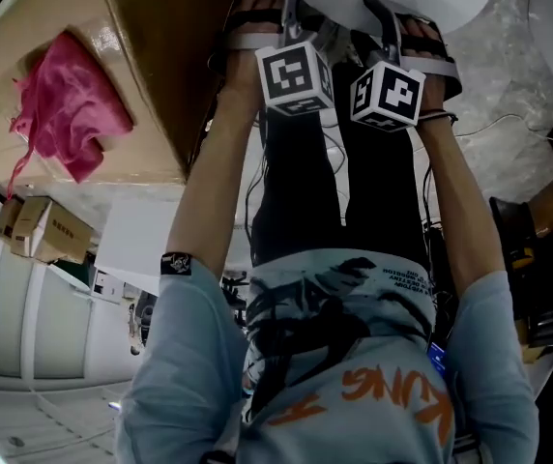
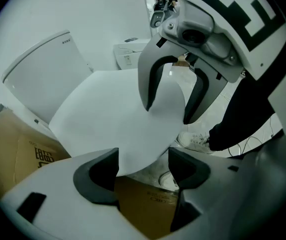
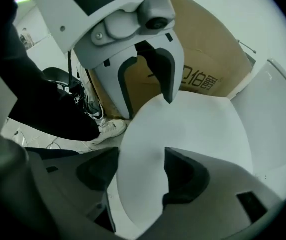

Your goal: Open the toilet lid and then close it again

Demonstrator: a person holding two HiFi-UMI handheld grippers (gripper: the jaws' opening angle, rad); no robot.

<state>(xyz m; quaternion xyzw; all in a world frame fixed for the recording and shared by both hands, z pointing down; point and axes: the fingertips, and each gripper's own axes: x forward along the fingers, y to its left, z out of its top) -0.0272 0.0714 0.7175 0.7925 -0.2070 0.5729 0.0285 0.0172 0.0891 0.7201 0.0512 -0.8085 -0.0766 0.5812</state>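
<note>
L gripper [image 2: 143,164] released: jaws wide apart, nothing pinched, near rim of toilet lid [image 2: 108,119] visible in the gap, clear of both pads. R gripper [image 3: 140,169] likewise slack, jaws apart, poised over the lid's right-hand rim, no contact seen. Both aimed steeply down, side by side, just beyond the person's feet.

Lid down, flat on the bowl; white, smooth, oval. Long axis near-to-far: free rim near, toward the feet; hinge end far, at tank [image 2: 48,74]. Top face up. Cardboard box [image 3: 198,49] close on the left.

Step in hand (judged): taking hold of near rim for the lift.

How to do it well:
- Place grippers either side of centre line, approx. symmetric, to avoid twisting the hinge.
- One jaw under the rim, one above; close only w/ rim deep between pads.
- Raise both together in an arc about the far hinge, rolling wrists w/ the lid to prevent pad slip on slick plastic.
- Ease onto tank, no drop.
- Then reverse: same grip, slow lowering, release only w/ lid flat again.
</note>
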